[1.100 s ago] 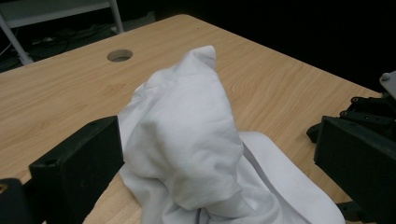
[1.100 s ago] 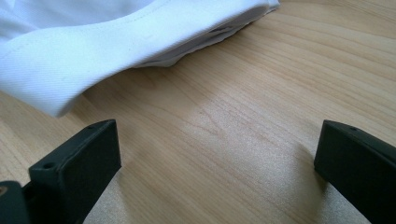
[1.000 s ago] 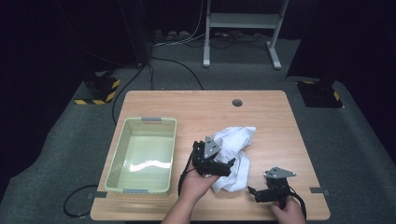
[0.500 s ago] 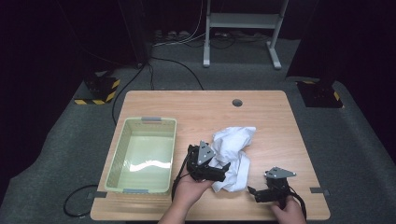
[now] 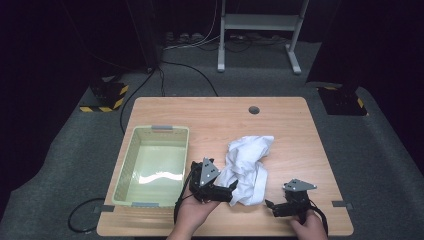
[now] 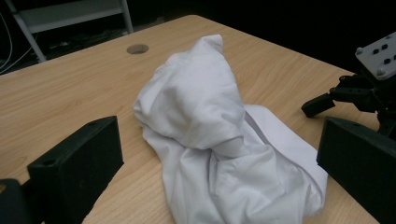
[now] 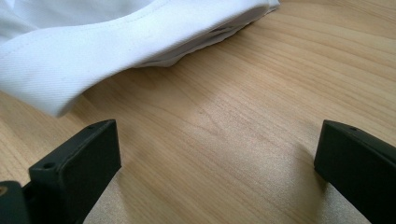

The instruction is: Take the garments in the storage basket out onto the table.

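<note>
A crumpled white cloth [image 5: 248,166] lies on the wooden table [image 5: 220,122], right of centre. My left gripper [image 5: 231,190] rests at the cloth's near-left edge, open, its jaws spread wide on either side of the cloth [image 6: 212,140]. My right gripper [image 5: 270,205] sits low on the table near the front edge, to the right of the cloth, open with bare wood between its jaws. The cloth's hem [image 7: 116,42] lies just beyond them. In the left gripper view the right gripper [image 6: 322,103] shows at the far right.
A pale green plastic bin [image 5: 153,167] stands on the table's left side. A round cable hole [image 5: 254,109] is near the far edge. A white stand [image 5: 260,22] and cables lie on the floor behind the table.
My left gripper has drawn back toward the table's front edge and a little left, off the top of the cloth to its near-left edge. The right gripper has stayed put.
</note>
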Tool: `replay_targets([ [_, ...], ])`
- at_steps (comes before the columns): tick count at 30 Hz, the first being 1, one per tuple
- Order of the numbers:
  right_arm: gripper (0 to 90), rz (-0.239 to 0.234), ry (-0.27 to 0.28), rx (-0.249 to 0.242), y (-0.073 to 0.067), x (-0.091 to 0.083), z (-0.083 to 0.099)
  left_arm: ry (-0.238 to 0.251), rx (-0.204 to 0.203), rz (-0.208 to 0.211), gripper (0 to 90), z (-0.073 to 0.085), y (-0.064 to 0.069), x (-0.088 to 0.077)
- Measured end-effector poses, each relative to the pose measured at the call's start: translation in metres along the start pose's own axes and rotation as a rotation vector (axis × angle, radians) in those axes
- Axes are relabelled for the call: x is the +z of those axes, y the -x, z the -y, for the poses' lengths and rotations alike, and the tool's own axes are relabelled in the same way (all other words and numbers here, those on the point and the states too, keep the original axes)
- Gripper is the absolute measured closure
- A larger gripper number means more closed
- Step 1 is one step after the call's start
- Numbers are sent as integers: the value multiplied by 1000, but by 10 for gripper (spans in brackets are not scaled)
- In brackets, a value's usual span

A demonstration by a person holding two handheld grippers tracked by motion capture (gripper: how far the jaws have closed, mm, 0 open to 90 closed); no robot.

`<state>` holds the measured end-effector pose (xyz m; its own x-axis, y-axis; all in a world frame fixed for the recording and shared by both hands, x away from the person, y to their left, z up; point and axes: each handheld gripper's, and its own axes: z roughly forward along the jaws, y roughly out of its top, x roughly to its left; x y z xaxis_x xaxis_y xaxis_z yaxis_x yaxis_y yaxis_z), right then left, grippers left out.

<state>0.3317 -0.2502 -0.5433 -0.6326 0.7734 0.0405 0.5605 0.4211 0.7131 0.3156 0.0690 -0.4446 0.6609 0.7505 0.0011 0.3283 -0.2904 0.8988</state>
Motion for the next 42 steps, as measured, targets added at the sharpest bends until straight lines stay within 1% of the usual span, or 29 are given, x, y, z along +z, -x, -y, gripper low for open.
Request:
replay_targets([
  [5,0,0,0,-1,0,0,0,-4,-4,-6,6,5,-1,-8],
  [6,0,1,0,-1,0,0,0,-5,-15,-7,5,7,-2,-11],
  [11,0,2,-1,-1,0,0,0,-10,-16,-2,5,12,-1,-17],
  [16,0,2,-1,-3,0,0,0,-20,-25,13,7,19,2,-17],
  [19,0,2,-1,-1,0,0,0,-42,-32,27,7,29,6,-14],
  [20,0,2,-1,-1,0,0,0,-42,-32,27,7,29,6,-14],
  [21,0,3,-2,-2,0,0,0,-54,-36,35,7,34,9,-13],
  [22,0,3,-2,-2,0,0,0,-54,-36,35,7,34,9,-13],
  [23,0,3,-2,-3,0,0,0,-61,-36,42,7,38,12,-12],
  [27,0,3,-1,-2,0,0,0,-76,-25,54,7,48,17,-8],
  [28,0,3,-1,-2,0,0,0,-76,-25,54,5,48,17,-8],
  [29,0,3,-1,-3,0,0,0,-85,-18,64,3,54,19,-4],
  [31,0,3,-2,-1,0,0,0,-92,-9,68,3,60,22,0],
  [32,0,3,-2,-1,0,0,0,-92,-9,68,3,60,22,0],
  [33,0,3,-1,-2,0,0,0,-103,4,70,5,66,24,4],
  [34,0,3,-2,-2,0,0,0,-104,13,70,7,71,25,7],
  [35,0,3,-2,-2,0,0,0,-104,13,70,7,71,25,7],
  [36,0,3,-1,-2,0,0,0,-127,23,59,7,81,27,13],
  [37,0,3,-1,-2,0,0,0,-127,23,59,7,81,27,13],
  [38,0,2,-1,0,0,0,0,-154,33,48,6,88,27,17],
  [39,0,1,-1,0,0,0,0,-167,43,36,5,92,27,19],
  [41,0,1,0,0,0,0,0,-176,51,28,4,95,27,20],
  [42,0,1,0,-1,0,0,0,-209,60,10,4,98,28,21],
])
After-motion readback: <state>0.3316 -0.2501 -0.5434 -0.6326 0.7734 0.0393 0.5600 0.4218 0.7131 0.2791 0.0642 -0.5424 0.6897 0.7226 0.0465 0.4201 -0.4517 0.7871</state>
